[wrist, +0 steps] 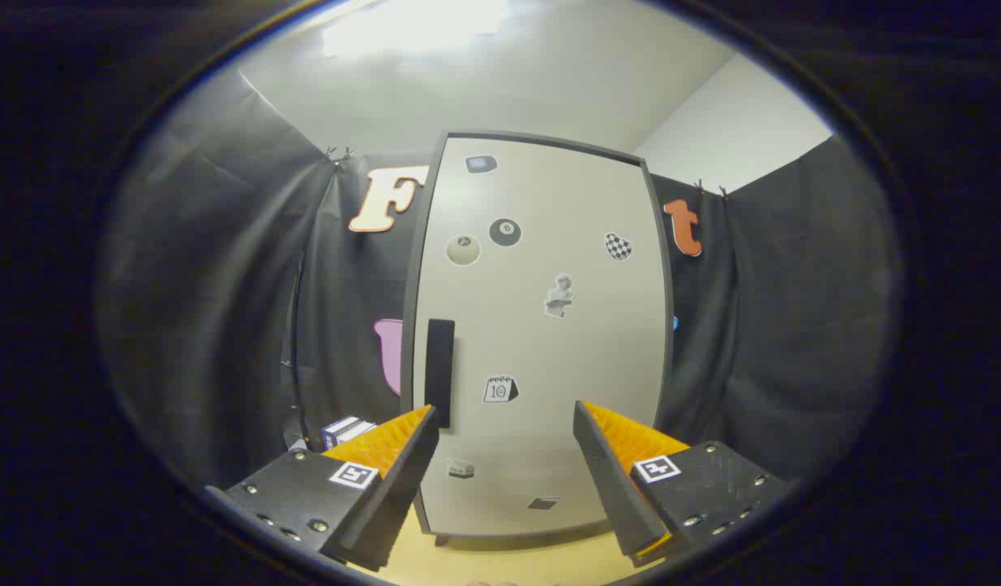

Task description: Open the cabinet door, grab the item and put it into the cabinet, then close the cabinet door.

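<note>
Squarely in the centre of the frame stands the cabinet [541,342], its pale door [566,382] fully shut and dotted with small stickers, with 1 dark vertical handle [439,370] along the door's left edge, left of centre in the picture. The gripper [504,419] points at the door with its 2 fingers spread wide apart and nothing between them; the tip of the left finger sits just in front of the handle's lower end, though whether it touches cannot be told. The item to be stowed looks to be the small white and blue box [347,430] at lower left, on the wooden tabletop [509,561] beside the cabinet's left side and partly hidden behind the left finger. Nothing of the task appears done yet, so opening the door seems the step in hand. The risks lie in the handle: it is narrow, so fingers this wide could close off-centre and slip off it. The cabinet looks light and freestanding, so a hard pull might drag or tip it rather than swing the door, and the box beside it could get knocked.
</note>
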### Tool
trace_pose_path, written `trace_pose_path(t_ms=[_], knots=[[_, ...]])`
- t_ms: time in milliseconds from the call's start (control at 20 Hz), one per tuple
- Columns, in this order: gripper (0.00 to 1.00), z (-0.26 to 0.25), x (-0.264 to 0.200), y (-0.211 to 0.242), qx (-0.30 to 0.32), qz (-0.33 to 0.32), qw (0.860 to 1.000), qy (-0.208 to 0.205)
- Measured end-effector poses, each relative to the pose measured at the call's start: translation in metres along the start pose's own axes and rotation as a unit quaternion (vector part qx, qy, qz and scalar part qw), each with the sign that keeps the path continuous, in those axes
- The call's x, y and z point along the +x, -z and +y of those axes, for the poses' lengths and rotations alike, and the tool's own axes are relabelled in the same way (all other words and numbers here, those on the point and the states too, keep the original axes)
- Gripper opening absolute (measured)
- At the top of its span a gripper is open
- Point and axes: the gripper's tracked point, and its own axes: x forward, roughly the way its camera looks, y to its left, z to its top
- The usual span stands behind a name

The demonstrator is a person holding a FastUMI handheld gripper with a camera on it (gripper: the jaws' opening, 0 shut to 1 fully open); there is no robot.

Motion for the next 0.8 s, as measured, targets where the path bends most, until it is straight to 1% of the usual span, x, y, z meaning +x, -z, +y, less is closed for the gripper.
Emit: trace_pose_path(t_ms=[200,450,800], knots=[[0.98,0.011,0.019,-0.007,0.009,-0.008,1.0,-0.002],[0.98,0.024,0.052,-0.003,0.027,-0.006,1.0,-0.01],[0.98,0.054,0.102,0.011,0.044,0.001,0.998,-0.04]])
